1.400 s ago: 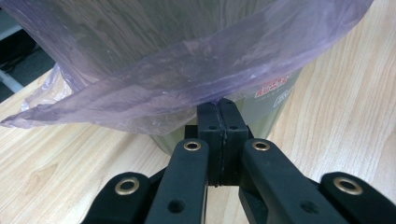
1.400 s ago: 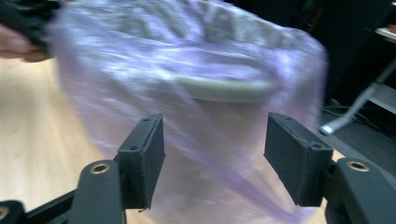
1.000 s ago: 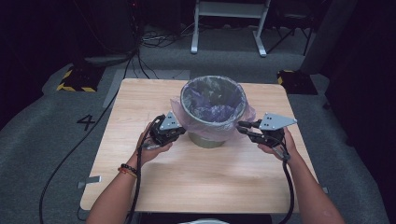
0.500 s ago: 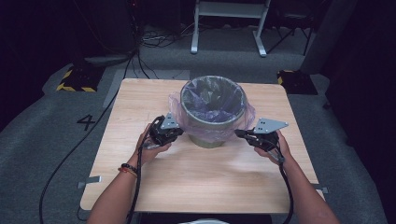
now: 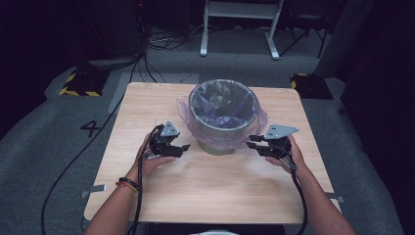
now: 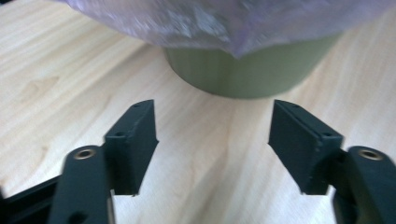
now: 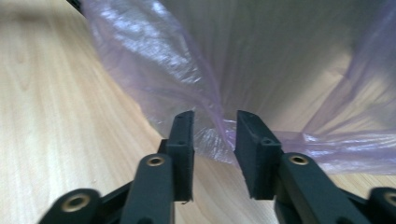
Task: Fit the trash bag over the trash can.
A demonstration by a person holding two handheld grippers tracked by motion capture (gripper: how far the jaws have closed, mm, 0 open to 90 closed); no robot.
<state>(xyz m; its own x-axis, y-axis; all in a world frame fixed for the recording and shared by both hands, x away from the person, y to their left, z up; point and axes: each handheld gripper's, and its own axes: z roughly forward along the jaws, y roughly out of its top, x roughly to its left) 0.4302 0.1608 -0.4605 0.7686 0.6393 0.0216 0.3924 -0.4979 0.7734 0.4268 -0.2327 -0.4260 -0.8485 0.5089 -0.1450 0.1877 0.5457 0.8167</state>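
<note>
Bin point(image 5: 222, 122): centre of frame, on the table point(image 5: 147, 112); purple liner point(image 5: 257, 120) draped over its rim.
Right gripper point(image 5: 255, 145): right of bin, jaws narrowly apart around a liner fold, not yet clamped.
Left gripper point(image 5: 182, 148): left of bin, jaws wide apart, holding nothing.
Advice: close squarely on liner only, avoiding a tear.

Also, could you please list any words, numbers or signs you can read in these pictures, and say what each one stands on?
"4": a dark numeral marked on the grey floor, left of the table.
No readable text on the bin, its purple bag, the table or either pair of tongs.
The yellow-and-black hazard stripes on the floor plate carry no lettering.
</note>
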